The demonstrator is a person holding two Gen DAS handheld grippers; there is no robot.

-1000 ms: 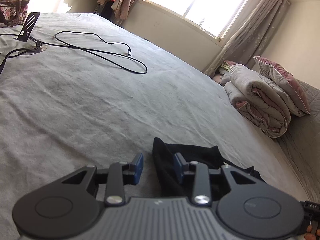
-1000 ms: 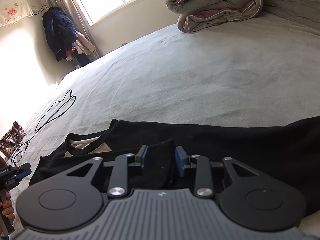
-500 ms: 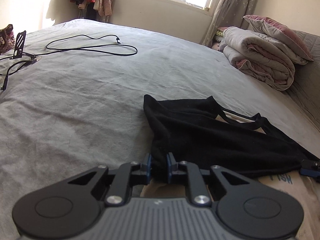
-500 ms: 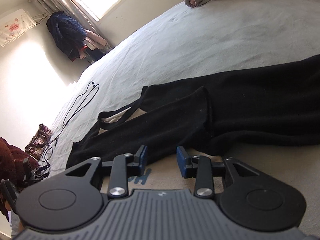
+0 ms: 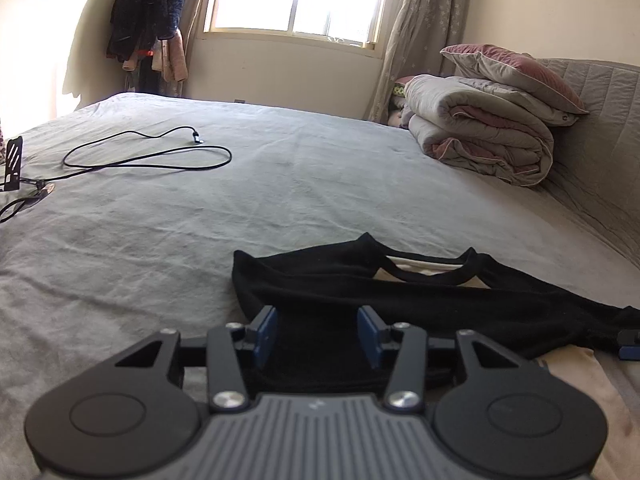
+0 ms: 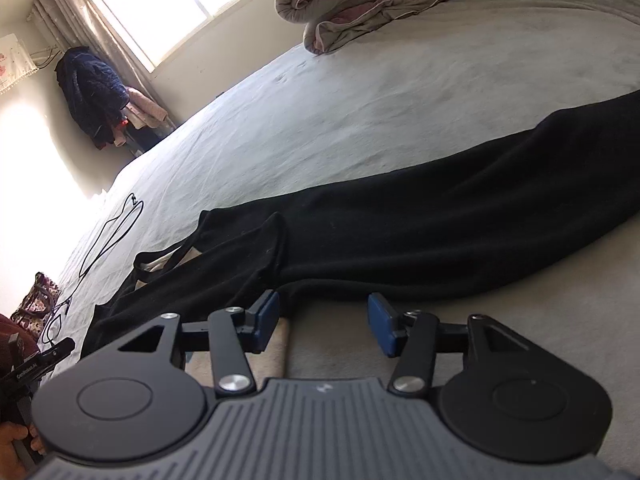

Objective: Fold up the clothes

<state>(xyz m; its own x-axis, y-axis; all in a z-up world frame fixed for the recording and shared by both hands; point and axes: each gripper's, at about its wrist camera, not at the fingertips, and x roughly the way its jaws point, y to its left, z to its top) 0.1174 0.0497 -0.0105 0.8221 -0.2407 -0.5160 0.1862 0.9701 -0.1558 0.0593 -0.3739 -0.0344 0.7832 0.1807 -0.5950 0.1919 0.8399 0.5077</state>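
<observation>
Black garment [image 5: 420, 292] lying stretched across the grey bed [image 5: 280, 184], partly over a beige cloth [image 5: 572, 364]. Left gripper [image 5: 318, 330] opening, fabric lying between the blue pads [image 5: 266, 330] but not pinched. Right gripper [image 6: 324, 320] opening just short of the garment's near edge, nothing between its fingers.

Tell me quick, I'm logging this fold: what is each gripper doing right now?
Left gripper: jaws opening, black garment lies between the pads, not pinched.
Right gripper: jaws opening, nothing between them, garment just ahead.
</observation>
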